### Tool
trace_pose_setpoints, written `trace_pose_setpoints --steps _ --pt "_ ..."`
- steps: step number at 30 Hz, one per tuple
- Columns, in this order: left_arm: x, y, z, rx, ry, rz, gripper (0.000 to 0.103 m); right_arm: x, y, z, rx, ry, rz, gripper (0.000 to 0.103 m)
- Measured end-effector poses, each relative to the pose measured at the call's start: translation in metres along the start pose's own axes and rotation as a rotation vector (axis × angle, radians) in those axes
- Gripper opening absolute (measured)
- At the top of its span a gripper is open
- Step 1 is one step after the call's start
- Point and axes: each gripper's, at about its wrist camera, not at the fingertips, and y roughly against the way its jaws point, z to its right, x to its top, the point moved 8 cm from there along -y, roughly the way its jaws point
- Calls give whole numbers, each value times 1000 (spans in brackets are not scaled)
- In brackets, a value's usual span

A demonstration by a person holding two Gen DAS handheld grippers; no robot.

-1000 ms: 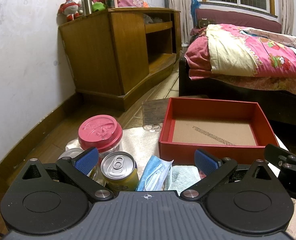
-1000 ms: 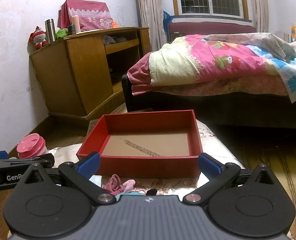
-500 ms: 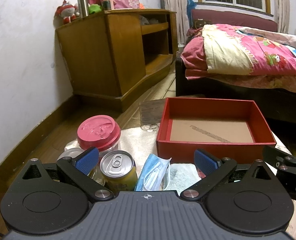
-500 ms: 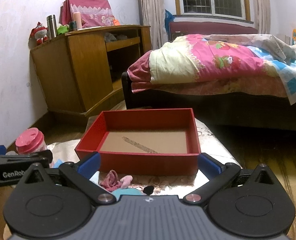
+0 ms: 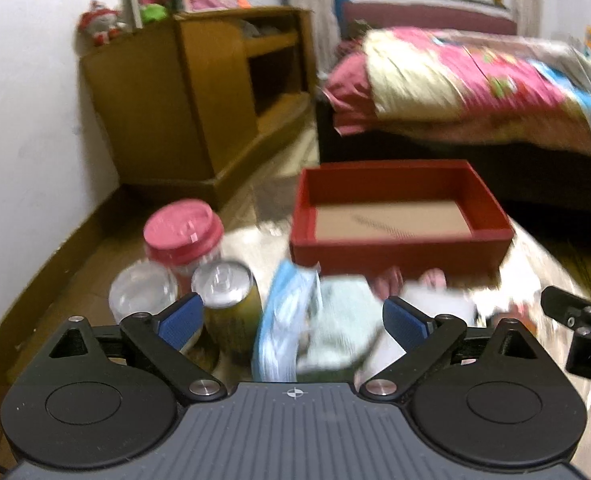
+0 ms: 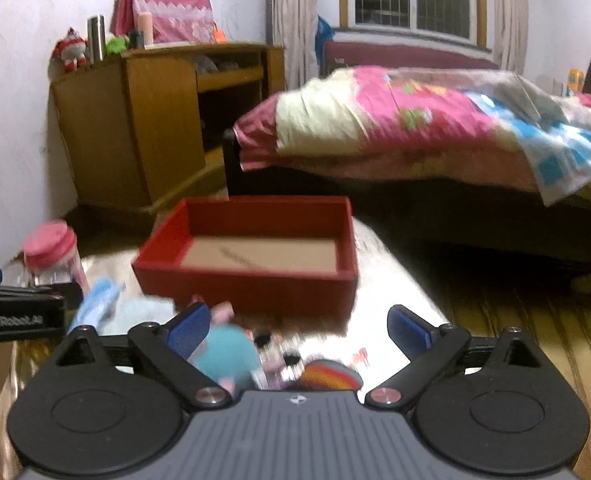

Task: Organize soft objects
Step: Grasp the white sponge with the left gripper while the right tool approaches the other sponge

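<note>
Both grippers wide, nothing held; soft items lie before the red box (image 5: 399, 248).
Left gripper (image 5: 291, 318) hangs over mask (image 5: 283, 320) and cloth (image 5: 339, 320); right gripper (image 6: 297, 330) over blue plush (image 6: 225, 350). Can (image 5: 227, 280) beside mask.

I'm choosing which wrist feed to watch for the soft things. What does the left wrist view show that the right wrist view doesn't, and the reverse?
Only the left wrist view shows the drink can and clear bottle. Only the right wrist view shows the teal plush toy and a rainbow-striped item. Both show the empty red box, pink-lidded jar, blue face mask and pale towel, with open jaws.
</note>
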Motion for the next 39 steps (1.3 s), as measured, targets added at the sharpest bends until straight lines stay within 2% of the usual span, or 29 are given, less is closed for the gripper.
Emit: trace_pose_setpoints --steps 4,7,9,13,15,17,19,22,25,27,31,33,36,39 --pt "-28 5 12 -85 -77 -60 93 -35 8 10 -32 46 -88 70" --pt "-36 2 13 -94 -99 -84 93 -57 6 19 -32 40 -165 70" --pt "-32 0 11 -94 -92 -82 93 -67 3 21 -34 41 -199 71" --pt "-6 0 17 -165 -82 -64 96 -83 -6 15 -25 67 -258 71" --pt "8 -1 25 -169 -126 -36 96 -84 -7 14 -15 65 -271 71" --pt "21 -2 35 -206 -169 -20 97 -82 -8 15 -16 57 -268 71" --pt "24 -6 47 -280 -212 -62 97 -83 -9 19 -6 34 -279 71" --pt "28 -9 57 -295 -265 -83 97 -85 -12 25 5 5 -301 71" --pt "27 -6 54 -338 -241 -112 97 -85 -15 30 26 -34 -309 71" --pt "30 -6 49 -368 -195 -161 97 -84 -16 34 34 -54 -311 71" --pt "41 3 40 -429 -123 -184 97 -83 -16 41 53 -89 -318 71" --pt "33 -3 48 -417 -149 -222 97 -82 -16 42 59 -100 -316 71" --pt "14 -27 65 -317 -252 -288 97 -86 -19 41 59 -94 -334 71" --pt "3 -45 80 -302 -297 -357 94 -88 -21 40 59 -94 -349 71"
